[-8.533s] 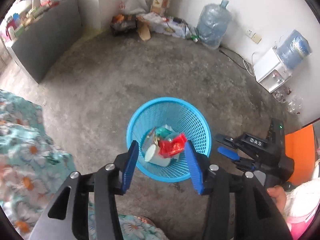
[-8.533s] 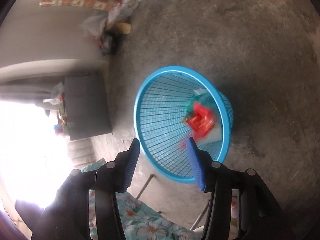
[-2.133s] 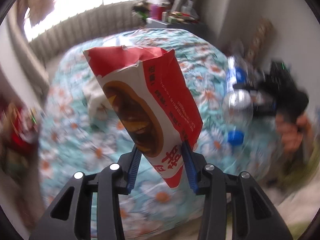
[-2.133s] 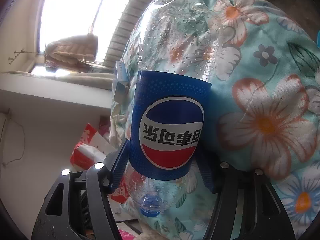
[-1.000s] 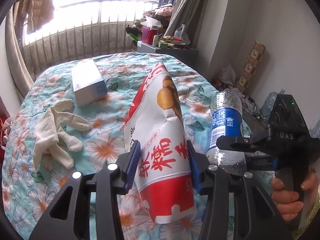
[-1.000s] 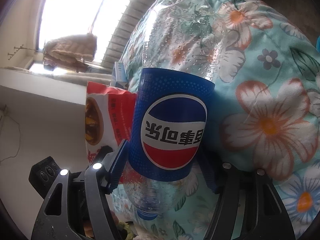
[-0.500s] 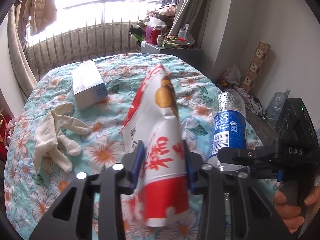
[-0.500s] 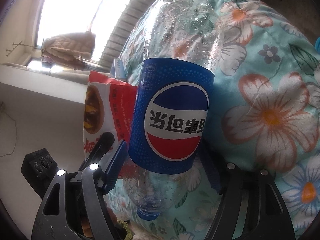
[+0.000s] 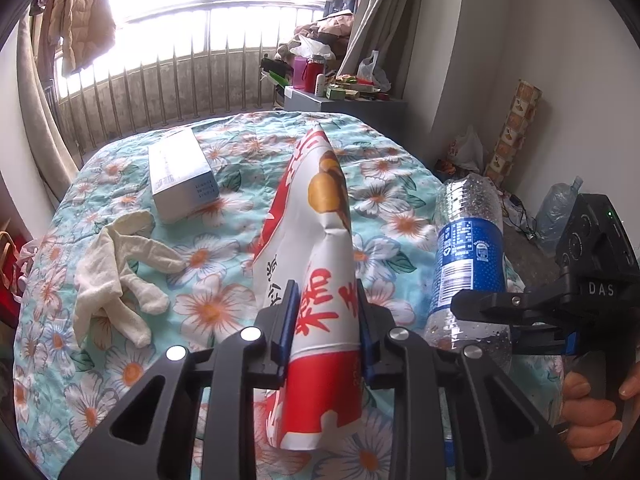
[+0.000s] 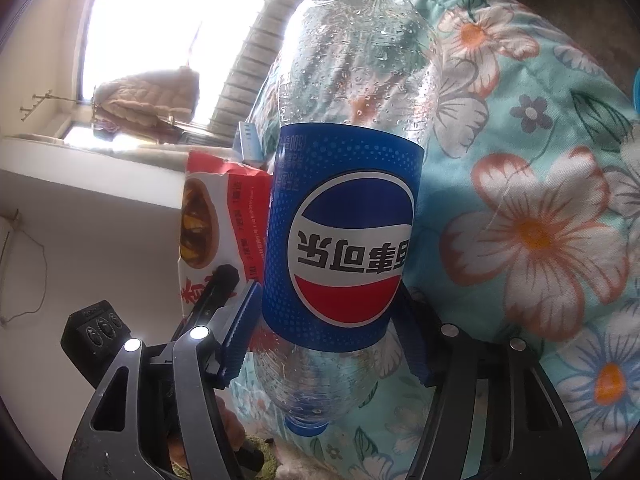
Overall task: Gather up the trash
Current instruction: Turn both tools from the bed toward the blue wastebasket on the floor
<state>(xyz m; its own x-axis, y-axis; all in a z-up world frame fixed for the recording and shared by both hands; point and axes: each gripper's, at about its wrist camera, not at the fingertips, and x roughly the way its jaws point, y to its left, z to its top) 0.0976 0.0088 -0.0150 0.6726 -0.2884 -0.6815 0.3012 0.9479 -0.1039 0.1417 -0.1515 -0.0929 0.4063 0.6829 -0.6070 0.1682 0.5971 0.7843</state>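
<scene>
A red and white snack bag (image 9: pixel 320 240) stands upright between the blue pads of my left gripper (image 9: pixel 326 286). Its jaws are closing and the pads pinch the bag's lower part into a narrow fold. A clear Pepsi bottle (image 10: pixel 344 232) with a blue label sits cap-end towards the camera in my right gripper (image 10: pixel 328 296). Those jaws are closing too, with the pads against the label's sides. In the left wrist view the bottle (image 9: pixel 468 256) is held to the right of the bag, above the flowered bedspread (image 9: pixel 208 308).
A pale box (image 9: pixel 180 172) and a pair of cream gloves (image 9: pixel 120 268) lie on the bed to the left. A grey side table (image 9: pixel 344 102) crowded with small items stands behind it. A big water jug (image 9: pixel 556 208) sits on the floor by the right wall.
The left jaws have drawn together on the snack bag, squeezing it narrower. The bottle has shifted slightly in the right gripper. Neither hand has moved much.
</scene>
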